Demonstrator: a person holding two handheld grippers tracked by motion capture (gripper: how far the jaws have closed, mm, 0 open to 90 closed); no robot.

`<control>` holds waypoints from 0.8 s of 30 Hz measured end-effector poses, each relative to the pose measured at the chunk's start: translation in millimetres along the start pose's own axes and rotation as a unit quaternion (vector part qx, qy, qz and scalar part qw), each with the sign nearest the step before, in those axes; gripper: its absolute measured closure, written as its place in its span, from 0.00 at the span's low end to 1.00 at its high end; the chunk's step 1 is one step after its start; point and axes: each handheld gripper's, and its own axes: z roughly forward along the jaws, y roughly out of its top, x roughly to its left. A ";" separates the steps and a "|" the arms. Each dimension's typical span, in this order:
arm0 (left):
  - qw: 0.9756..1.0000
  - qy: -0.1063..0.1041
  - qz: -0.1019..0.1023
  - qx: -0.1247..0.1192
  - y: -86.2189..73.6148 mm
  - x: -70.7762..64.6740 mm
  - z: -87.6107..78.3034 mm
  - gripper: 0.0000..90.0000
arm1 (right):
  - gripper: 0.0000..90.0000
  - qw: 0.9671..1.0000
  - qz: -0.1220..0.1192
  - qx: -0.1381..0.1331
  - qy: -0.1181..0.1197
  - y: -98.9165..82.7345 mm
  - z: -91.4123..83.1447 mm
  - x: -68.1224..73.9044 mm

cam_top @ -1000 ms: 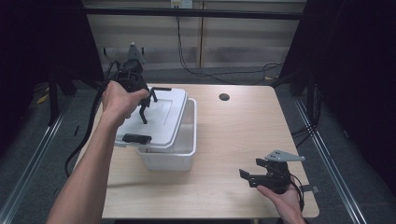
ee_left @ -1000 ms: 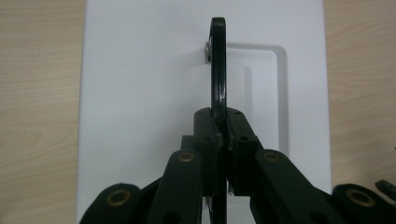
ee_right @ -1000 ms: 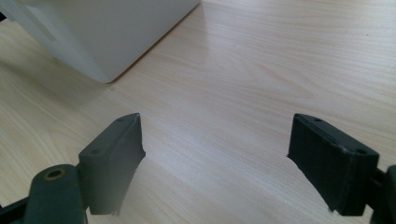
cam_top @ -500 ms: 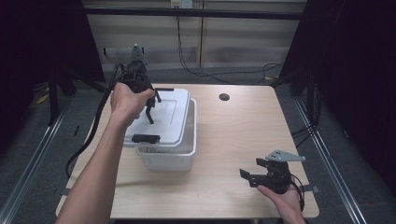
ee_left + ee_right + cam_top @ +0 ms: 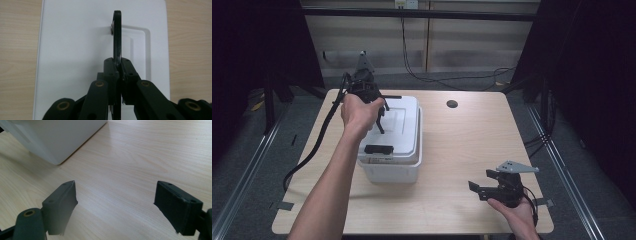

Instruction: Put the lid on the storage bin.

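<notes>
The white lid (image 5: 399,125) — clamped by its black handle (image 5: 117,35) in the left hand-held gripper (image 5: 379,112) — has shifted farther back; right hand-held gripper (image 5: 484,189) gapes.

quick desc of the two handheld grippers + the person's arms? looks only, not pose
Both are black two-jaw linkage grippers with brass-coloured pivot pins and flat rectangular jaws. The left gripper trails a thick black cable off the table edge and has a grey three-cornered plate on top; the right gripper has the same grey plate. Both forearms are bare, with no sleeves in view.
</notes>
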 end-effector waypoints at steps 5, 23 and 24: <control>1.000 0.001 -0.004 0.006 -2.5 -4.8 8.7 0.94 | 0.19 1.000 -0.002 0.001 0.001 0.0 0.2 0.1; 1.000 0.001 0.013 0.014 -5.0 -9.2 19.7 0.94 | 0.19 1.000 0.000 0.001 -0.003 -0.3 0.3 -0.7; 1.000 0.002 0.006 0.012 -5.5 -10.5 21.0 0.94 | 0.19 1.000 0.000 0.001 -0.003 -0.3 0.3 -0.7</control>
